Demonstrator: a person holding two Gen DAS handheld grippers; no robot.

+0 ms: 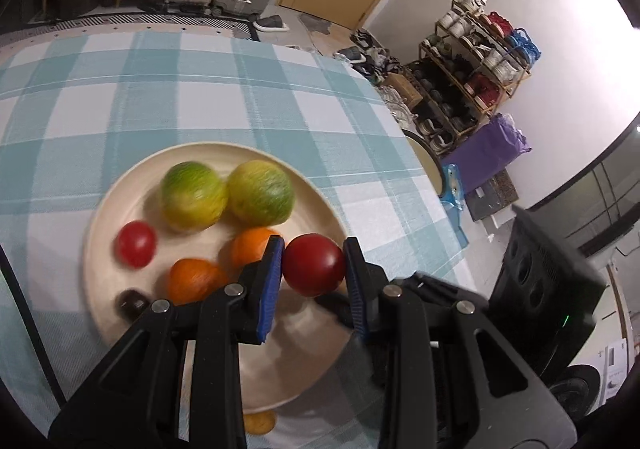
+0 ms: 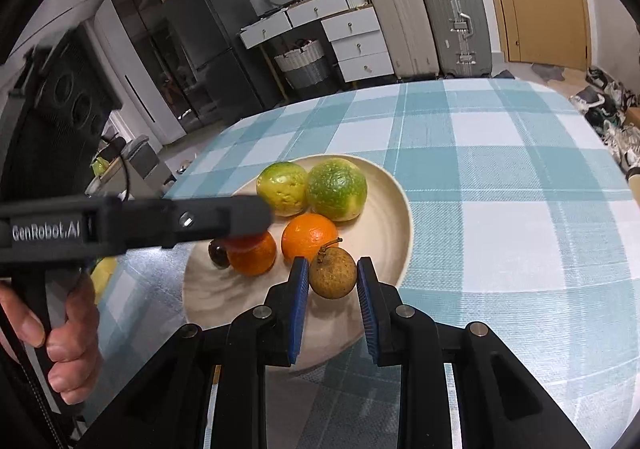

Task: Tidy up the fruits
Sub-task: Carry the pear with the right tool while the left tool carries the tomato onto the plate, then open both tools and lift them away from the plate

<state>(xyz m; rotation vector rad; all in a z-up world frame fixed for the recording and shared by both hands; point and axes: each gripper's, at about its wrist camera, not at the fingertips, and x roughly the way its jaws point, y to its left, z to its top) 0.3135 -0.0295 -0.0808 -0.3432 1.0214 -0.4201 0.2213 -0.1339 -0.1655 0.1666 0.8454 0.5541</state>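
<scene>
Checked teal-and-white tablecloth [image 2: 500, 185] covers the table, its far half bare and open in both wrist views, with suitcases, drawers and a shoe rack in the room behind. Hidden or unclear: the left gripper's arm crosses the right wrist view and masks the plate's near-left part, covering most of a red fruit; a small dark round item [image 1: 130, 303] at the plate's near edge is too blurred to identify; a yellow-orange object [image 1: 260, 421] below the plate rim is cut off by the gripper body. Container: round cream ceramic plate [image 2: 394, 209], set near the table's left edge. Contents: two green-yellow citrus fruits [image 2: 337, 189] touching at the far side; two orange mandarins [image 2: 309, 235] just beside each other in the middle; one small red tomato-like fruit [image 1: 136, 244] apart at the left. Left gripper [image 1: 314, 267]: jaws closed narrowly on a round dark-red fruit [image 1: 313, 264], over the plate's near-right part. Right gripper [image 2: 333, 277]: jaws closed tight on a small brown rough-skinned round fruit with a stem [image 2: 333, 273], over the plate's near rim. A hand [image 2: 68, 333] grips the left handle.
</scene>
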